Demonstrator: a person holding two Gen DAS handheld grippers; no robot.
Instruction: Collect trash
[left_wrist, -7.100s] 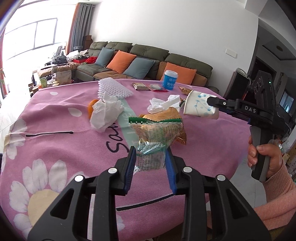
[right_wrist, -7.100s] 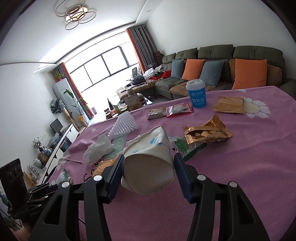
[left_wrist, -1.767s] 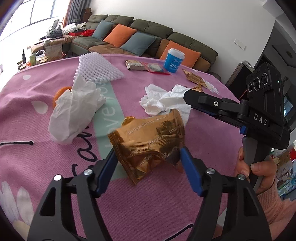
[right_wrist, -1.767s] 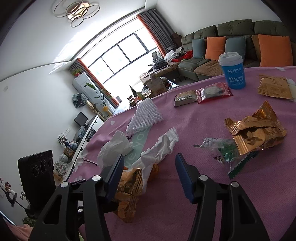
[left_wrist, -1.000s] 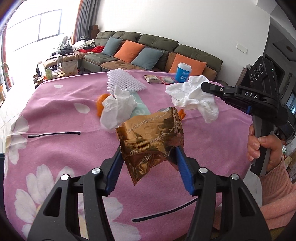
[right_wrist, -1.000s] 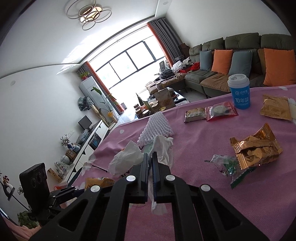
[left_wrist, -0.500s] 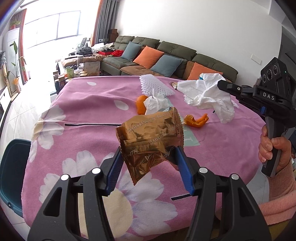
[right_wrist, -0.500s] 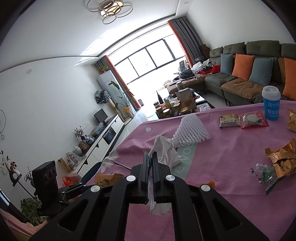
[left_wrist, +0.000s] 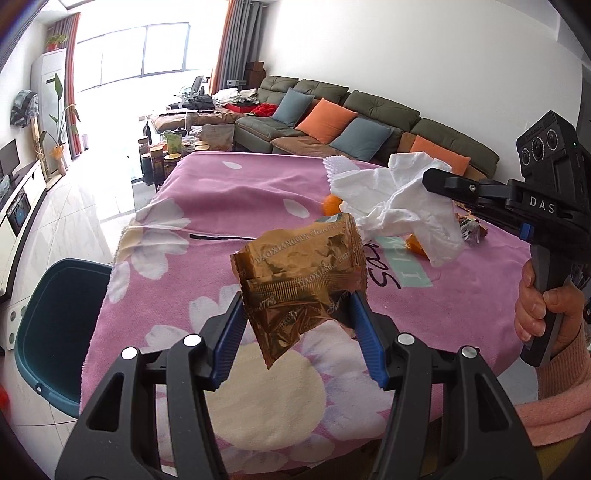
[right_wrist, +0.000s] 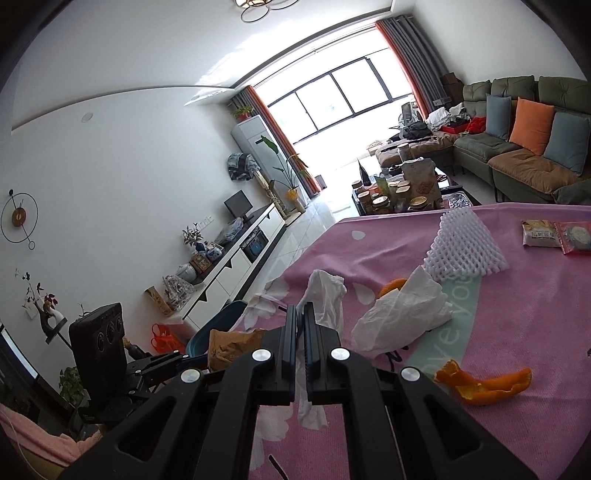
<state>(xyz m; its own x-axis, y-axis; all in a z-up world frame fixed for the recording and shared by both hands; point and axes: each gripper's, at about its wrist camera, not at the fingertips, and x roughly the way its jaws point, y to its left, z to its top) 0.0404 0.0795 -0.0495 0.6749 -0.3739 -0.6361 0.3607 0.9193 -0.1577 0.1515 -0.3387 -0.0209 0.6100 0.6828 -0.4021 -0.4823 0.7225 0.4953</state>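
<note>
Left gripper (left_wrist: 297, 325) clamped on a crumpled gold foil wrapper (left_wrist: 299, 275), held up off the pink flowered surface (left_wrist: 229, 199) near its front edge. Wrapper printed over and over with "DAOXIANGCUN" in capitals plus a cursive line too creased to read.

Right gripper (right_wrist: 300, 334) pressed together on a white crumpled tissue (right_wrist: 325, 295); in the left wrist view the same tissue (left_wrist: 402, 206) hanging from its tip above the surface. Housing of that gripper marked "DAS" in white letters, gripped by a hand (left_wrist: 543, 314) in a pink sleeve (left_wrist: 554, 421).

Dark teal bin (left_wrist: 55, 325) on the floor just beside the surface's left edge, below and left of the wrapper.

Lying on the surface: a second white tissue (right_wrist: 402, 314), white foam fruit netting (right_wrist: 463, 247), orange peel (right_wrist: 484, 384), two sealed snack packets (right_wrist: 557, 236) with print too small to read. Pale green band on the cloth with dark script, only fragments legible: "ve you".
</note>
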